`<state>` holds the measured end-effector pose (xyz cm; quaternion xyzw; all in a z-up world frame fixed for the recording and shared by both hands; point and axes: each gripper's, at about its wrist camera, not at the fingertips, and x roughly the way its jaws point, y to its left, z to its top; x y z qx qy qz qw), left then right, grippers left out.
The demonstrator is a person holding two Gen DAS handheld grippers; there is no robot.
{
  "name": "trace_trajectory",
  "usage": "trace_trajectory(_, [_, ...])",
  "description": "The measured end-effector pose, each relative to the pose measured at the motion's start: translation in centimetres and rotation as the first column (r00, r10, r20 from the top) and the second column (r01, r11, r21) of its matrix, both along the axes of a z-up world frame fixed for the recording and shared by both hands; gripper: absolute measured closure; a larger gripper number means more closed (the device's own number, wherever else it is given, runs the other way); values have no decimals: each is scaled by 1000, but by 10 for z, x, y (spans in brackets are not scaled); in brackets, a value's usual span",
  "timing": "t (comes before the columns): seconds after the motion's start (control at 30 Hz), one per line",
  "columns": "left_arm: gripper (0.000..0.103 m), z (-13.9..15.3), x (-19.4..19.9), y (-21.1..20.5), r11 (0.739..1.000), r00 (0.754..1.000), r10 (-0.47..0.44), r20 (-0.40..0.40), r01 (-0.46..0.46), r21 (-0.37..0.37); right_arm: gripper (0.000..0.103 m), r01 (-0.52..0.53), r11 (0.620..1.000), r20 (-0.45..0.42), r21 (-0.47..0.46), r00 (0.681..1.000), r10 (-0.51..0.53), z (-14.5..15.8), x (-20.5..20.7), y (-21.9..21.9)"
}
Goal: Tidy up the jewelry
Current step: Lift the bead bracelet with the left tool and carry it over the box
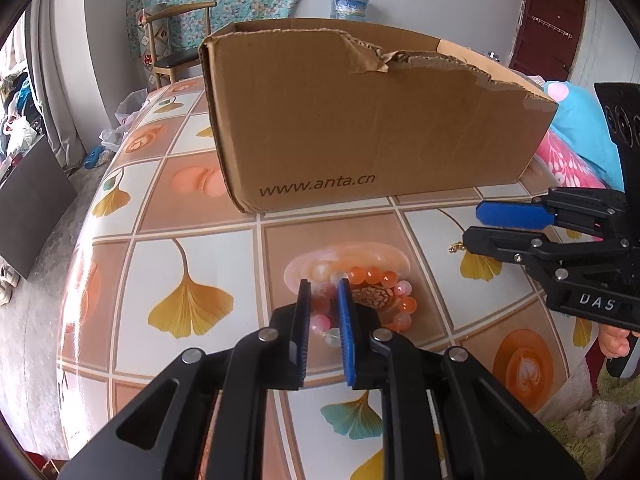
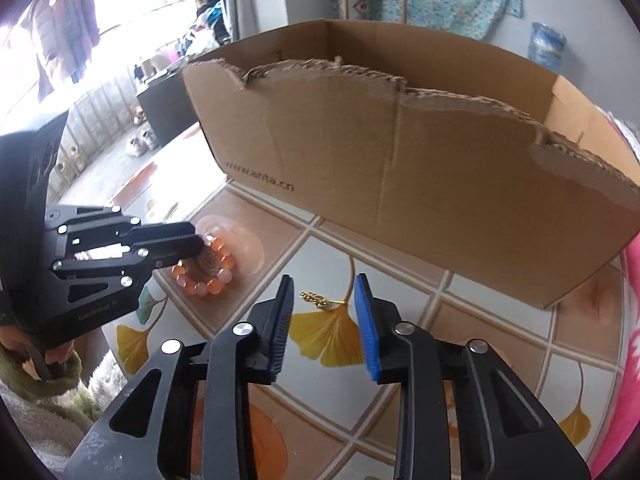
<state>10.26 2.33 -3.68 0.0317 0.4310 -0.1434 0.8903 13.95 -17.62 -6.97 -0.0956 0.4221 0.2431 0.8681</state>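
Two pieces lie on the table (image 1: 192,240) in front of the box (image 1: 360,120): the left gripper (image 1: 324,284) is closed on the bracelet (image 1: 384,300), while the right gripper (image 2: 324,280) stands partly open around the gold charm (image 2: 314,298), pads not touching it. The bracelet is pinched on one bead only, so it may roll free on lifting. The flat charm could skid away as the pads close.

Left claw (image 1: 324,286) pinched, right claw (image 2: 324,286) apart
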Motion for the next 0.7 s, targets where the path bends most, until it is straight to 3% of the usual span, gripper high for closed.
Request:
trace_trajectory(0.2, [90, 0, 1, -1, 1000, 1000, -3, 4, 3, 3, 86, -35, 999, 2, -31, 999, 35, -4, 0, 6])
trace_trajectory(0.33, [90, 0, 1, -1, 1000, 1000, -4, 6, 4, 1, 99, -35, 999, -25, -37, 999, 34, -10, 2, 4])
trace_trajectory(0.53, [90, -1, 1, -2, 1000, 1000, -7, 15, 7, 6, 103, -22, 1000, -31, -10, 999, 22, -8, -1, -7])
trace_trajectory(0.7, [90, -1, 2, -3, 1000, 1000, -10, 18, 10, 8, 103, 13, 998, -42, 67, 999, -10, 5, -2, -23])
